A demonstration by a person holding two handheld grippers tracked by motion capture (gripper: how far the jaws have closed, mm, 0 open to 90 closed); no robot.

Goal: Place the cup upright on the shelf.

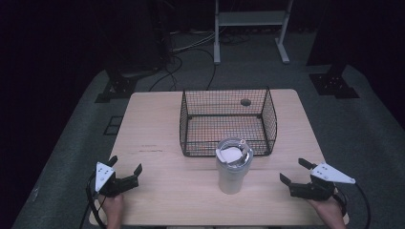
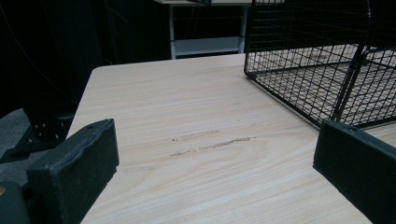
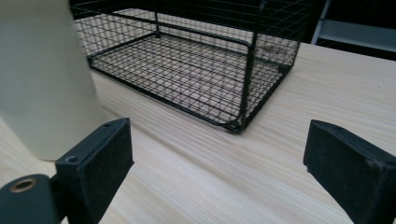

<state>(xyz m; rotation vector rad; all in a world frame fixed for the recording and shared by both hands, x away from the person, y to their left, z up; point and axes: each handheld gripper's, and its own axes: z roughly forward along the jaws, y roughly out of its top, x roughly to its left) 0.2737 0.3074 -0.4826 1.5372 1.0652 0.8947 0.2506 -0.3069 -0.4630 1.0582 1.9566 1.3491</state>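
A white tumbler (image 1: pixel 233 167) with a clear lid stands upright on the wooden table (image 1: pixel 157 138), just in front of a black wire basket (image 1: pixel 228 121). The basket is empty. My left gripper (image 1: pixel 125 168) rests open near the table's front left, well left of the tumbler. My right gripper (image 1: pixel 294 171) is open near the front right, a short way right of the tumbler. In the right gripper view the tumbler (image 3: pixel 44 79) rises at the left beyond the open jaws, with the basket (image 3: pixel 187 70) ahead. The left gripper view looks past open jaws to the basket's corner (image 2: pixel 327 70).
A dark round hole (image 1: pixel 246 102) sits in the tabletop behind the basket. Past the table's far edge are cables on the floor, black stand bases and a white frame (image 1: pixel 250 28). Bare tabletop (image 2: pixel 187 107) stretches left of the basket.
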